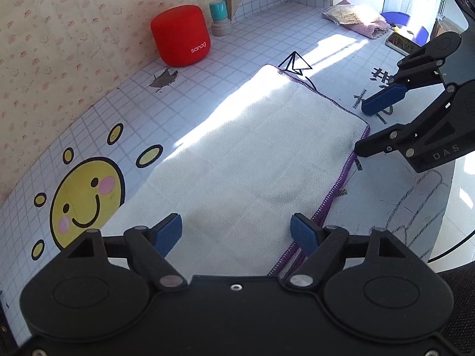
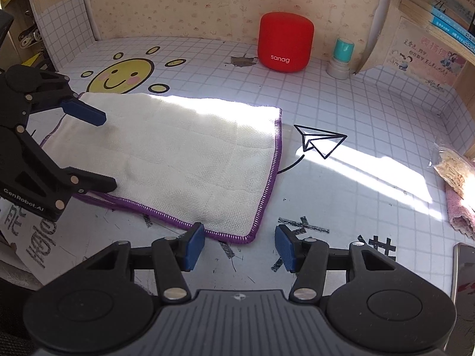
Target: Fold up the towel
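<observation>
A cream towel (image 1: 252, 154) with a purple stitched edge lies folded flat on the grid-patterned table (image 1: 267, 32). My left gripper (image 1: 237, 231) stands open over one short end of it, one blue pad above the cloth and the other at its purple edge. In the right wrist view the left gripper (image 2: 101, 151) straddles that same end of the towel (image 2: 184, 154). My right gripper (image 2: 240, 244) is open at the opposite near corner, whose purple tip lies between the pads without being pressed. The left wrist view shows the right gripper (image 1: 368, 124) beside that corner.
A red speaker (image 2: 285, 41) and a teal-capped jar (image 2: 341, 59) stand by the back wall. A pink cloth (image 2: 460, 213) with a plastic bag on it lies at the right, and a phone (image 2: 464, 270) near it. The table cover has a torn patch (image 2: 243, 60).
</observation>
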